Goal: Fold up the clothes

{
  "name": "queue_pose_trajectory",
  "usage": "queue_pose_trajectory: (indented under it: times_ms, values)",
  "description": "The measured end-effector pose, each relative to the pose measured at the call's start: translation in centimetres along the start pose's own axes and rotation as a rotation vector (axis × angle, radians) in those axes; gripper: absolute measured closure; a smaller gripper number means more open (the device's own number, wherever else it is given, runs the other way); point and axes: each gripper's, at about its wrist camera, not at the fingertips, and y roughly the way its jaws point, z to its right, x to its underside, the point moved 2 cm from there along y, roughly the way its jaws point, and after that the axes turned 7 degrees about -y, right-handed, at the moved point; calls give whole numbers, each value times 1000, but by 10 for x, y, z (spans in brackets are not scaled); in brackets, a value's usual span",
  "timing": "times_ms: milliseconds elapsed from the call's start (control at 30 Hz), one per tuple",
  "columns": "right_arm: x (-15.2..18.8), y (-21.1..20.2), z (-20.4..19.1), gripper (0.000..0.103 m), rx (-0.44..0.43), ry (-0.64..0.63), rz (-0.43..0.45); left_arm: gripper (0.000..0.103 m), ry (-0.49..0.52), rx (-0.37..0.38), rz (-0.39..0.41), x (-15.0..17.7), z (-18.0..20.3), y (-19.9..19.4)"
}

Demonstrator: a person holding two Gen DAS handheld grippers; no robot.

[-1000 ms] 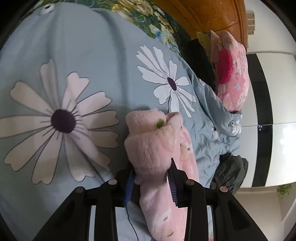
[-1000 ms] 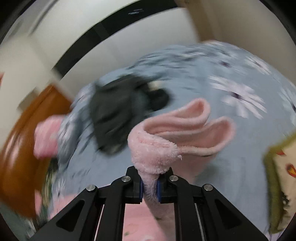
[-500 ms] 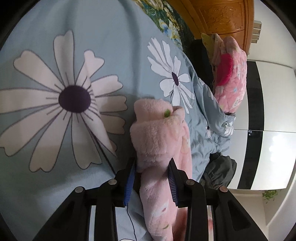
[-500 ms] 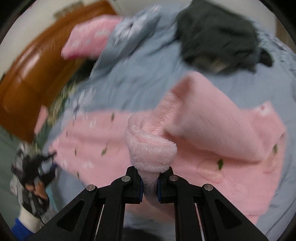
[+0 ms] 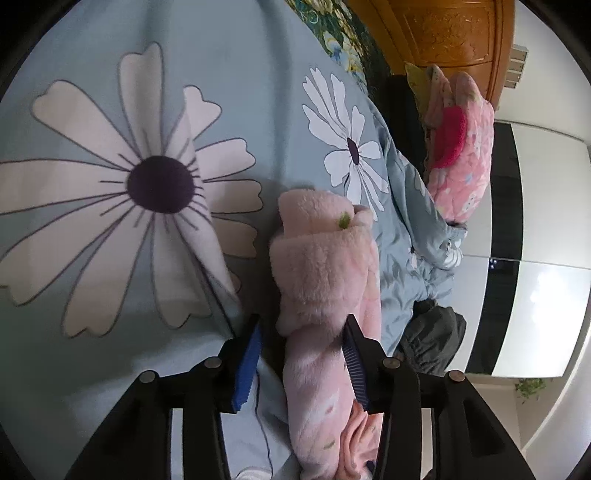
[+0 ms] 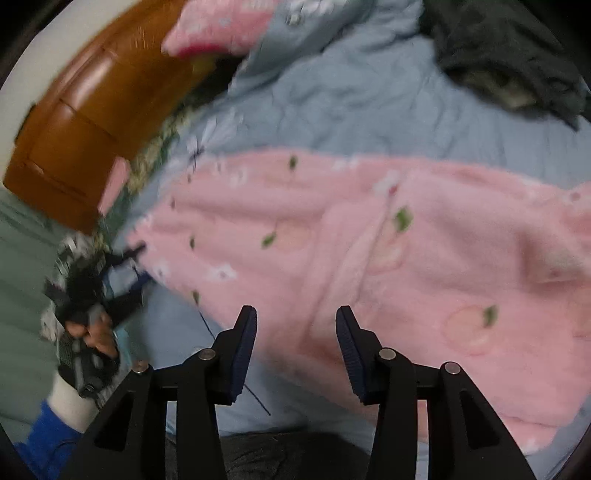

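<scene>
A fluffy pink garment (image 6: pixel 369 258) with small green leaves and peach prints lies spread flat on the blue flowered bed cover (image 6: pixel 351 107). My right gripper (image 6: pixel 295 339) is open and empty just above its near edge. In the left wrist view the garment's end (image 5: pixel 325 280) lies bunched on the bed cover (image 5: pixel 110 184). My left gripper (image 5: pixel 303 350) is open around it; the right finger touches the fabric and the left finger stands apart. The left gripper and the hand holding it also show at the left in the right wrist view (image 6: pixel 92 295).
A dark grey garment (image 6: pixel 506 55) lies at the far side of the bed, also in the left wrist view (image 5: pixel 432 343). A pink quilted item (image 5: pixel 461 147) rests by the wooden headboard (image 5: pixel 454 33). A thin dark cord (image 6: pixel 236 369) runs over the bed cover.
My right gripper opened and let go of the pink garment, which now lies flat. My left gripper's jaws widened around the garment's bunched end.
</scene>
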Motion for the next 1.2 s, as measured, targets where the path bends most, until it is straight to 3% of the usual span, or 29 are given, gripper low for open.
queue_pose_trajectory:
  times_ms: [100, 200, 300, 367, 467, 700, 867, 1000, 1100, 1200]
  values:
    - [-4, -36, 38, 57, 64, 94, 88, 56, 82, -18, -2, 5, 7, -19]
    - [-1, -69, 83, 57, 129, 211, 156, 56, 185, -72, 54, 14, 19, -45]
    - [7, -86, 119, 57, 150, 335, 184, 55, 344, -100, 85, 34, 52, -54]
    - [12, -90, 138, 57, 157, 409, 194, 54, 464, -103, 25, 56, 82, -36]
    - [22, -88, 148, 57, 146, 463, 206, 51, 641, -42, -165, 112, 129, 18]
    - [38, -80, 150, 57, 136, 464, 186, 50, 812, -90, -467, 218, 156, 137]
    - [53, -85, 162, 57, 126, 474, 186, 50, 852, -211, -545, 240, 139, 181]
    - [64, -84, 172, 57, 116, 506, 184, 50, 874, -218, -593, 254, 132, 190]
    - [70, -81, 176, 57, 107, 534, 180, 53, 866, -234, -614, 257, 130, 198]
    - [74, -82, 176, 57, 104, 541, 182, 93, 827, -217, -605, 254, 134, 200]
